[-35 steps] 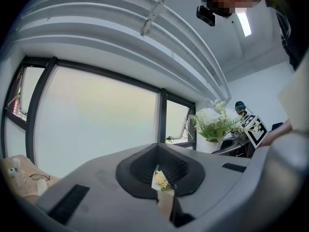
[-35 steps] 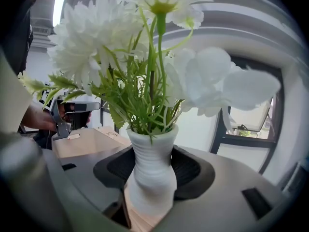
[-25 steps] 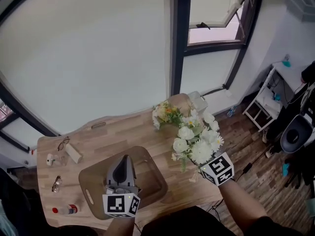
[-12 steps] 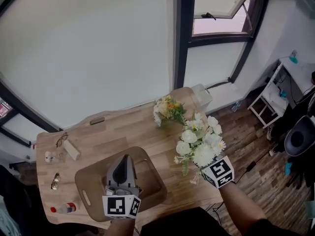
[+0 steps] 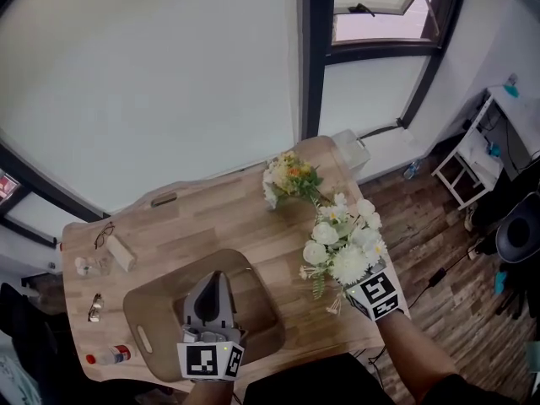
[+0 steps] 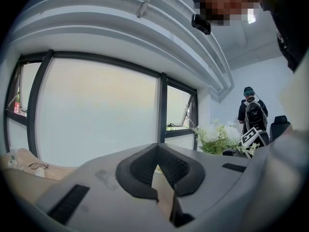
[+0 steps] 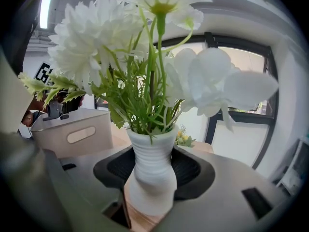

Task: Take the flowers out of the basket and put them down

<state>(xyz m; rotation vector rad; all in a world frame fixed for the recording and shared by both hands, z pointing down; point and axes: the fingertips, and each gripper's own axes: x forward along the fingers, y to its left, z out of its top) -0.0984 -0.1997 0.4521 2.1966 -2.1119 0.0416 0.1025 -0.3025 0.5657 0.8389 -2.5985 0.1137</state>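
My right gripper (image 7: pixel 152 180) is shut on the waist of a ribbed white vase (image 7: pixel 150 170) that holds white flowers (image 7: pixel 145 47) with green leaves. In the head view this bouquet (image 5: pixel 342 243) hangs over the wooden table's (image 5: pixel 211 218) right part, just ahead of the right gripper (image 5: pixel 371 292). The light wooden basket (image 5: pixel 152 310) sits at the table's near left. My left gripper (image 5: pixel 211 298) reaches over it, and its jaws (image 6: pixel 161 197) are closed on a thin beige wall of the basket. A second bunch, yellow and white flowers (image 5: pixel 288 178), lies on the table farther back.
On the table's left lie two pairs of glasses (image 5: pixel 103 234), a small white block (image 5: pixel 122 251) and a bottle (image 5: pixel 110 357). A white box (image 5: pixel 350 148) sits at the far right corner. Large windows stand behind. A person with a backpack (image 6: pixel 252 115) stands off to the right.
The right gripper has sunk toward the table with the vase of white flowers. The left gripper has dropped a little and stays on the basket.
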